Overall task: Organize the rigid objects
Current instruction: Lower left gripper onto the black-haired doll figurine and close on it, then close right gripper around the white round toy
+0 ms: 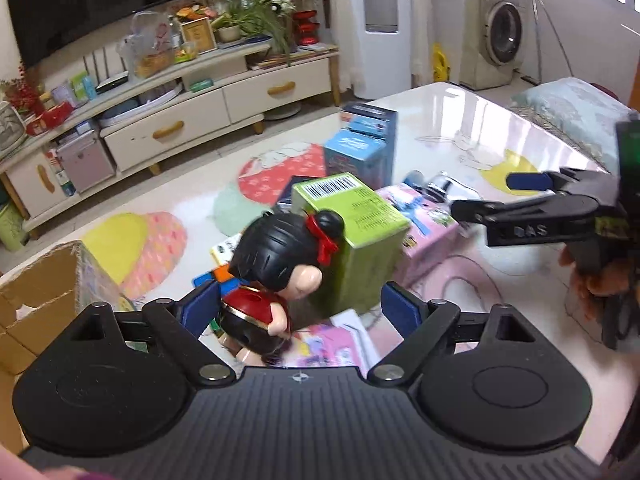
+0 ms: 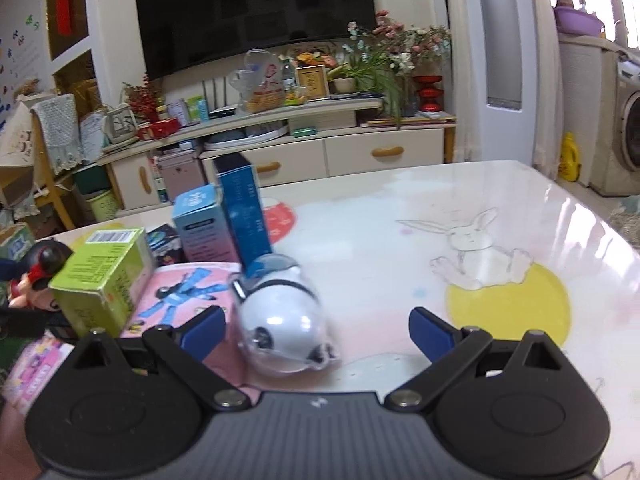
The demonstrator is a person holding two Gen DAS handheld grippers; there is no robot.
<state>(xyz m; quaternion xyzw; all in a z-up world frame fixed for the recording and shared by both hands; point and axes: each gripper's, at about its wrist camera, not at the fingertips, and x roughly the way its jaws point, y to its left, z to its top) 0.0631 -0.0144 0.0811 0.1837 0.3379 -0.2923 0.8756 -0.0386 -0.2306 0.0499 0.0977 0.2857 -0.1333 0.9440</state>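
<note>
- Between the spread fingers of our left gripper (image 1: 300, 312) we see one doll (image 1: 272, 272) with black hair and a red bow, close to the left pad; the fingers stand wide apart and we cannot tell whether that pad touches it.
- Our right gripper (image 2: 316, 328) is also wide open and holds nothing; one white rounded toy (image 2: 284, 320) in clear wrapping lies between its fingers, nearer the left one.
- Just beyond the doll stands one green box (image 1: 356, 236) with a barcode on top, and right of it lies one pink box (image 1: 424, 220).
- Farther ahead we count two blue boxes: a shorter one (image 2: 200, 224) and a taller one (image 2: 244, 212), upright and side by side.
- Left of our left gripper sits one cardboard carton (image 1: 40, 300), open at the top.
- The surface (image 2: 400, 208) is glossy, printed with a rabbit and coloured patches.
- Past it we see a cream TV cabinet (image 2: 320, 152), a dark television (image 2: 256, 12), flowers and a washing machine (image 1: 500, 32).
</note>
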